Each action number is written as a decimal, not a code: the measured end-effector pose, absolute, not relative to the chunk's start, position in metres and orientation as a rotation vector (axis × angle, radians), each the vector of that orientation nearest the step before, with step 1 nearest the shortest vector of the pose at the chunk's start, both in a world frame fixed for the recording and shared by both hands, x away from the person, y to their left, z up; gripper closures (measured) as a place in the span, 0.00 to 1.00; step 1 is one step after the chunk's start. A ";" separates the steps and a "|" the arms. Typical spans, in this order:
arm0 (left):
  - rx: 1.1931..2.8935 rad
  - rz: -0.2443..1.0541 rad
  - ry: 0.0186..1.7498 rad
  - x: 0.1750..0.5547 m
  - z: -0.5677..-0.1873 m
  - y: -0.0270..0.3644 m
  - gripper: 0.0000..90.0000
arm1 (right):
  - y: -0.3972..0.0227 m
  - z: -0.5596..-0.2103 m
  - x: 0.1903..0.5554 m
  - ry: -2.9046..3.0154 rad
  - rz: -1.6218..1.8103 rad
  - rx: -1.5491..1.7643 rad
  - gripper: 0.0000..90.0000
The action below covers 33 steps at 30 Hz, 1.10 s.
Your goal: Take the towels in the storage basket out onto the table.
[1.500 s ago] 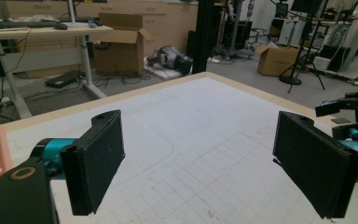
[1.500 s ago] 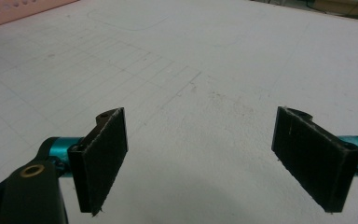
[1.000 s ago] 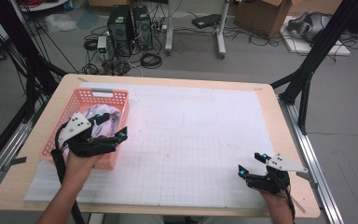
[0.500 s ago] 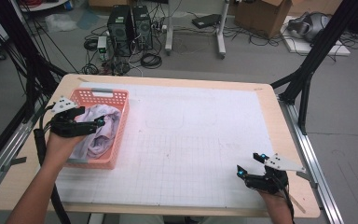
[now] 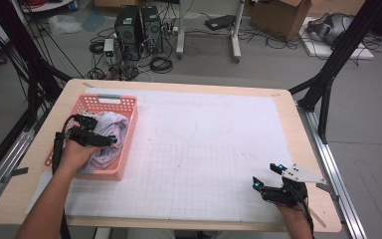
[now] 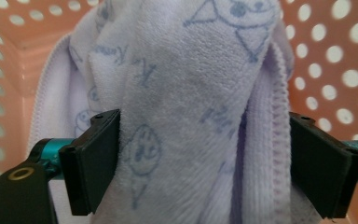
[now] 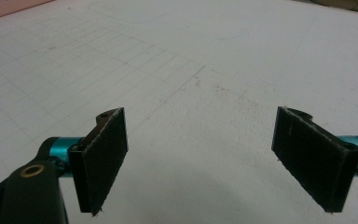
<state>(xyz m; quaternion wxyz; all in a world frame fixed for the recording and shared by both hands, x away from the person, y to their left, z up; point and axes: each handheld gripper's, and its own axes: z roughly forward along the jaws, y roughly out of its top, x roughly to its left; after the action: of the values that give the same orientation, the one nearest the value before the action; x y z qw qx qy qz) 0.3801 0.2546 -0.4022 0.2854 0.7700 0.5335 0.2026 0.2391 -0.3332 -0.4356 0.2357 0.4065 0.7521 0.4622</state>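
Observation:
A pink perforated basket (image 5: pixel 105 101) stands at the table's left and holds a crumpled lilac towel (image 5: pixel 112 130) with blue cartoon prints. My left gripper (image 5: pixel 100 136) is down inside the basket, open, with its jaws on either side of a raised fold of the towel. In the left gripper view the towel (image 6: pixel 182 70) bulges between the wide-set jaws of the left gripper (image 6: pixel 205 140), with the basket wall (image 6: pixel 335 56) behind. My right gripper (image 5: pixel 266 175) rests open near the table's front right corner. In its own view the right gripper (image 7: pixel 200 140) has bare mat between the jaws.
A white gridded mat (image 5: pixel 204 139) covers most of the wooden table (image 5: pixel 179 85). Black frame legs (image 5: pixel 328 74) rise at the right, and rails run along both table sides. Computers and cables lie on the floor beyond the far edge.
My left gripper went from the basket's near side up to its far left corner, then came back and sank onto the towel. The right gripper stayed put.

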 end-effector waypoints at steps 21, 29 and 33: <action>2.113 0.388 1.529 0.390 -0.419 0.256 0.40 | -0.333 -0.436 0.239 2.067 1.249 1.118 0.19; 2.047 0.397 1.524 0.387 -0.410 0.260 0.58 | -0.334 -0.435 0.239 2.060 1.249 1.129 0.19; 1.957 0.435 1.504 0.383 -0.402 0.265 0.58 | -0.335 -0.435 0.238 2.058 1.249 1.136 0.19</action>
<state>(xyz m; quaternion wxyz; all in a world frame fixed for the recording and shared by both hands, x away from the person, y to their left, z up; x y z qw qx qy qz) 0.3829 0.2648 -0.4025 0.3122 0.7418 0.5701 0.1649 0.2380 -0.3350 -0.4354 0.2377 0.4146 0.7509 0.4558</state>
